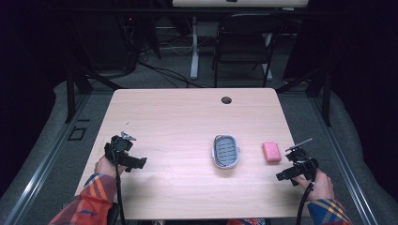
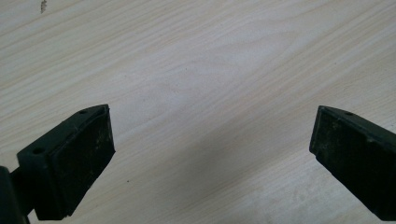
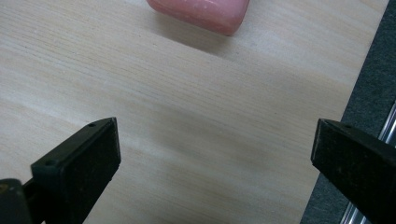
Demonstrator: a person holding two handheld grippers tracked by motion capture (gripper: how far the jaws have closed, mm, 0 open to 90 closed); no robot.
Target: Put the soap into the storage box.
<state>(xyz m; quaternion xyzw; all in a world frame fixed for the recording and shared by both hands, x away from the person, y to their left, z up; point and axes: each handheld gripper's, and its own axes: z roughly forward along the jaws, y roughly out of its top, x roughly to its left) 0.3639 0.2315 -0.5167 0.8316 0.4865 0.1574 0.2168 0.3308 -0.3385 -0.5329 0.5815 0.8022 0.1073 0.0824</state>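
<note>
A pink soap bar [image 1: 271, 152] lies on the wooden table [image 1: 187, 122] toward its right side; its near end shows at the top of the right gripper view [image 3: 201, 11]. A grey soap dish [image 1: 226, 151] with a slotted inner tray sits left of the bar, near the table's middle. My right gripper [image 1: 283, 176] rests low by the table's right edge, just in front of the soap, jaws wide open and bare [image 3: 212, 163]. My left gripper [image 1: 138, 162] sits at the table's left front, open over bare wood [image 2: 210, 154].
A round cable hole [image 1: 226, 100] marks the table's far edge. Beyond it stand a black folding chair [image 1: 244, 42] and a white desk leg [image 1: 194, 47]. The right table edge drops to grey floor with a metal rail [image 3: 369, 140].
</note>
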